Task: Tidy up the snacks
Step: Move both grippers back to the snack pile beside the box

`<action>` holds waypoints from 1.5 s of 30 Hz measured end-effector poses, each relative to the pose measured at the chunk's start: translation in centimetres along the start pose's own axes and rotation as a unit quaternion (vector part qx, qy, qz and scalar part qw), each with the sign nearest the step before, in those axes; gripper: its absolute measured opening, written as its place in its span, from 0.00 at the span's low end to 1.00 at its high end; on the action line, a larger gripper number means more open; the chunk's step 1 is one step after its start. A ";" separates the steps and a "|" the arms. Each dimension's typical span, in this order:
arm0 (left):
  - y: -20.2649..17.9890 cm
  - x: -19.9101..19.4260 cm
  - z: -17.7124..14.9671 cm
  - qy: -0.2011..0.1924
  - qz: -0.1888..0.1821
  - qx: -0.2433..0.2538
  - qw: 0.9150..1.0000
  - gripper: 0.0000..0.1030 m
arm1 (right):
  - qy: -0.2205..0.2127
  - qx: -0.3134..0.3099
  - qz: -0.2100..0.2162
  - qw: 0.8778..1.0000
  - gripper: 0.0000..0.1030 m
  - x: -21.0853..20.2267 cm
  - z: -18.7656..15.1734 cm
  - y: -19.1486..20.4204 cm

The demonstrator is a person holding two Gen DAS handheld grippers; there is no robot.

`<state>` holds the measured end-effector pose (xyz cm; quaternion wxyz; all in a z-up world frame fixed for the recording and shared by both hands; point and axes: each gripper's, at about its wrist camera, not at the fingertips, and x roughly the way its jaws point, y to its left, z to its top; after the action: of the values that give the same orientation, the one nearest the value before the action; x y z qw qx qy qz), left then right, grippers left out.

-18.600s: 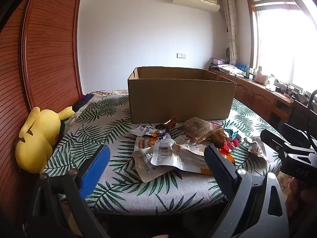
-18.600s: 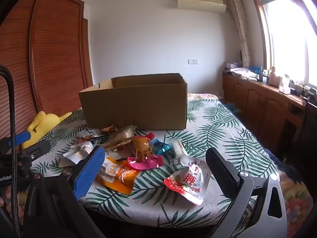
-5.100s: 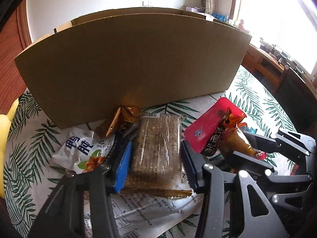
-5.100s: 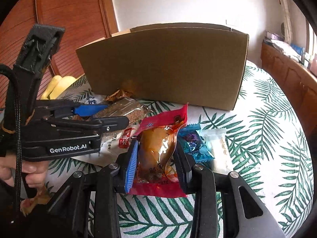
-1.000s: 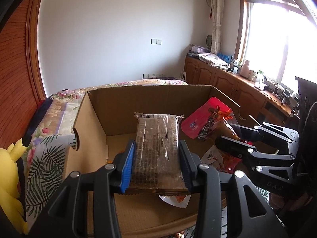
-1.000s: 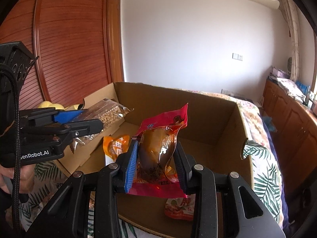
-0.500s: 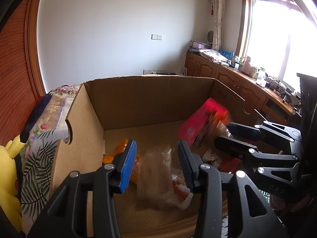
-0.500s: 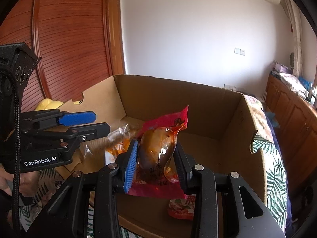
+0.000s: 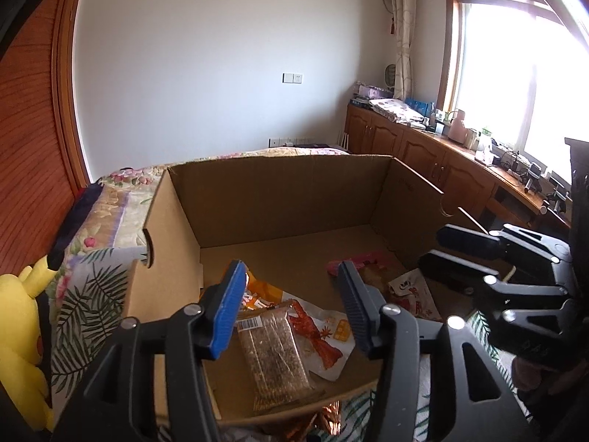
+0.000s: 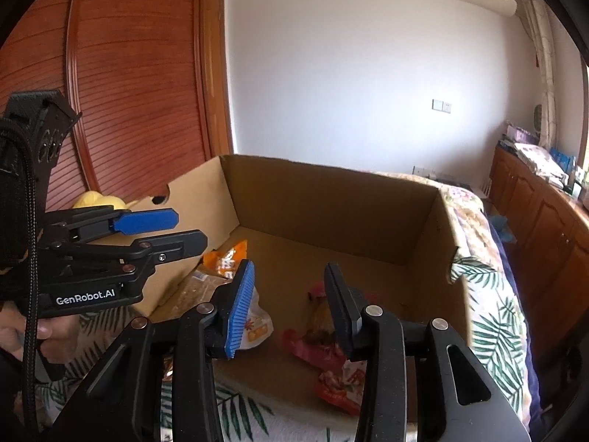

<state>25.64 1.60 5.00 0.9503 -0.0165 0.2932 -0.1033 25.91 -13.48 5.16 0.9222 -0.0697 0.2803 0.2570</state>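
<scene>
The left gripper (image 9: 291, 305) hangs over the near left part of the cardboard box (image 9: 279, 191), its jaws spread apart with nothing between them. Straight below it, on the box floor by the near wall, lies the clear-wrapped brown cracker pack (image 9: 274, 353), barcode end towards the left wall, resting partly on a white packet with red print (image 9: 324, 335). An orange packet (image 9: 257, 294) sits just beyond, against the left wall. The right gripper (image 10: 289, 300) hovers over the near right part of the same box, jaws likewise parted and holding nothing. Beneath it the red pouch with the brown snack inside (image 10: 320, 331) lies on the box floor, a little blurred, beside a red-and-white packet (image 10: 342, 386) close to the near wall. In the left wrist view that red pouch (image 9: 364, 267) shows towards the right wall, with the right gripper (image 9: 441, 246) reaching in over that wall. The box stands on a bed with a palm-leaf cover (image 10: 493, 316). A gold foil wrapper (image 9: 324, 421) lies on the cover just outside the near wall. A yellow plush toy (image 9: 22, 331) sits at the bed's left edge, against the wooden wardrobe (image 10: 121, 84).
</scene>
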 end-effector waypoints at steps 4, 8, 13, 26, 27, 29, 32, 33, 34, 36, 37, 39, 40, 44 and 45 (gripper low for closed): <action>-0.2 -2.1 -0.5 -0.009 -0.002 0.006 1.000 0.58 | -0.011 0.003 -0.008 1.000 0.41 -2.5 -0.4 -0.1; -0.3 -3.9 -1.1 -0.013 -0.006 0.003 1.000 0.59 | -0.015 0.011 -0.022 1.000 0.42 -4.9 -1.4 -0.5; -0.3 -5.8 -2.7 -0.013 -0.011 0.002 1.000 0.66 | -0.011 0.021 -0.044 0.999 0.43 -7.4 -3.2 -1.0; 0.4 -7.2 -9.6 0.036 0.001 -0.011 0.999 0.68 | 0.068 0.060 -0.070 0.993 0.45 -7.4 -10.3 -3.2; 0.6 -7.1 -10.2 0.043 0.003 -0.014 0.999 0.68 | 0.075 0.063 -0.069 0.993 0.45 -7.2 -10.8 -3.2; 0.8 -7.0 -11.3 0.055 0.005 -0.017 0.998 0.68 | 0.087 0.067 -0.066 0.992 0.45 -6.7 -11.7 -3.3; 0.9 -7.0 -12.8 0.068 0.008 -0.019 0.997 0.68 | 0.099 0.069 -0.064 0.991 0.45 -6.2 -12.6 -3.2; 0.9 -7.0 -13.1 0.072 0.008 -0.019 0.997 0.68 | 0.103 0.070 -0.061 0.990 0.45 -6.1 -12.9 -3.1; 0.9 -6.9 -13.6 0.078 0.006 -0.018 0.997 0.68 | 0.105 0.070 -0.059 0.990 0.45 -6.0 -13.0 -3.1; 0.7 -6.7 -14.1 0.085 0.003 -0.017 0.996 0.68 | 0.110 0.067 -0.055 0.990 0.45 -5.8 -13.4 -2.8; 0.5 -6.6 -14.4 0.090 0.001 -0.016 0.996 0.68 | 0.113 0.065 -0.054 0.990 0.45 -5.7 -13.5 -2.8; -0.2 -6.5 -15.0 0.096 -0.003 -0.009 0.995 0.68 | 0.117 0.060 -0.053 0.990 0.45 -5.5 -13.8 -2.6; -0.4 -6.5 -15.2 0.097 -0.004 -0.007 0.995 0.68 | 0.119 0.058 -0.052 0.990 0.45 -5.4 -13.8 -2.6; -1.7 -6.6 -15.6 0.102 -0.012 -0.002 0.995 0.67 | 0.129 0.055 -0.049 0.989 0.44 -5.2 -14.3 -2.6; -1.8 -6.6 -15.6 0.103 -0.013 -0.002 0.995 0.67 | 0.131 0.053 -0.047 0.989 0.44 -5.3 -14.4 -2.5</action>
<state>11.21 1.63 -4.08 0.9137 -0.0117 0.3891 -0.1165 16.53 -21.87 -3.98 0.8910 -0.0663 0.4085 0.1868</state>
